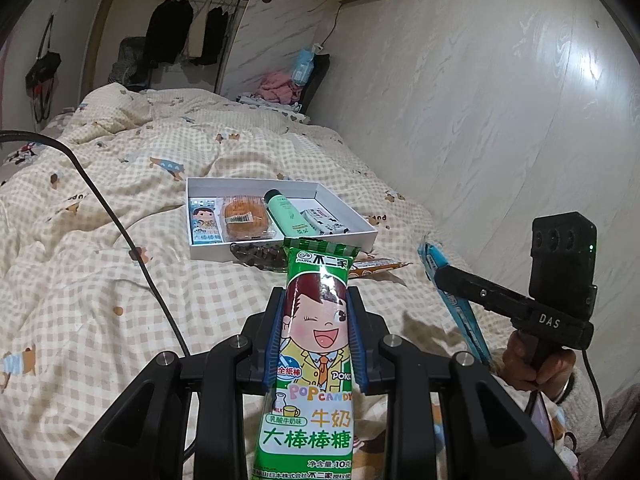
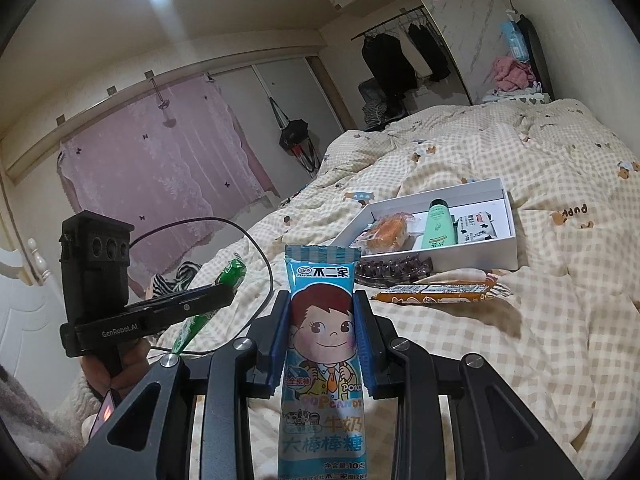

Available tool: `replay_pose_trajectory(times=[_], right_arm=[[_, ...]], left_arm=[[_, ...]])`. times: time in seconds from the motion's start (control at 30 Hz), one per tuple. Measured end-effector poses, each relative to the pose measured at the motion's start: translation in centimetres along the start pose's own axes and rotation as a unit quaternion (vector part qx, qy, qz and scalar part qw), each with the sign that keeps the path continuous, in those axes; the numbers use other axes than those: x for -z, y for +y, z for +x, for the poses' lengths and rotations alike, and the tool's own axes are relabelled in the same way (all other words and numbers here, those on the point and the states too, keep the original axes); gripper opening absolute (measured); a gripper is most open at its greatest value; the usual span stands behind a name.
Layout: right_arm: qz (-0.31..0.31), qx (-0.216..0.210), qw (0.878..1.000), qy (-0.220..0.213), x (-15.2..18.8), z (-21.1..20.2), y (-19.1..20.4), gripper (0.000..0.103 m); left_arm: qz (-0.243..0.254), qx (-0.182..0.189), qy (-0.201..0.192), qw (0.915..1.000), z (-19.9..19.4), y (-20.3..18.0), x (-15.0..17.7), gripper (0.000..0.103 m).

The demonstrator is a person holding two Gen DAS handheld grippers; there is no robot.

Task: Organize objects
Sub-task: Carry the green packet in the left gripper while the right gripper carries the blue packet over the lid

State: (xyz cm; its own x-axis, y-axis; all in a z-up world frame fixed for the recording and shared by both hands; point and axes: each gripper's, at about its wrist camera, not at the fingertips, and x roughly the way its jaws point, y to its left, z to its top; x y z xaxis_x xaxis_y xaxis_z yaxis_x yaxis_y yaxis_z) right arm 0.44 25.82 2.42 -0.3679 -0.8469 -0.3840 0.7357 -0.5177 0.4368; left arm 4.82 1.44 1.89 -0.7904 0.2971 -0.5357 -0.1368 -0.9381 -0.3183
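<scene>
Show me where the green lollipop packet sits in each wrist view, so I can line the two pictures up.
Left wrist view: the green lollipop packet stands bottom centre, clamped between the left gripper fingers.
Right wrist view: it shows at left of centre, poking out beyond the other gripper.
Shared landmark: the white box on the checked quilt, farther back in both views.
</scene>
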Motion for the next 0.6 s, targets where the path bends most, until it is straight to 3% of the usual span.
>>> replay_pose_trajectory(times=[0.33, 0.6], right_arm=[[0.016, -0.001, 1.0, -0.002, -1.8, -0.6, -0.5, 0.032], [0.066, -0.016, 0.997, -0.025, -5.6, -1.6, -2.4, 0.032]], left_arm=[[-0.012, 0.013, 0.0, 0.9998, -0.9, 0.7, -1.9, 0.032], [-0.05, 0.028, -0.019, 0.9982, -2.8, 1.2, -6.8, 0.032]])
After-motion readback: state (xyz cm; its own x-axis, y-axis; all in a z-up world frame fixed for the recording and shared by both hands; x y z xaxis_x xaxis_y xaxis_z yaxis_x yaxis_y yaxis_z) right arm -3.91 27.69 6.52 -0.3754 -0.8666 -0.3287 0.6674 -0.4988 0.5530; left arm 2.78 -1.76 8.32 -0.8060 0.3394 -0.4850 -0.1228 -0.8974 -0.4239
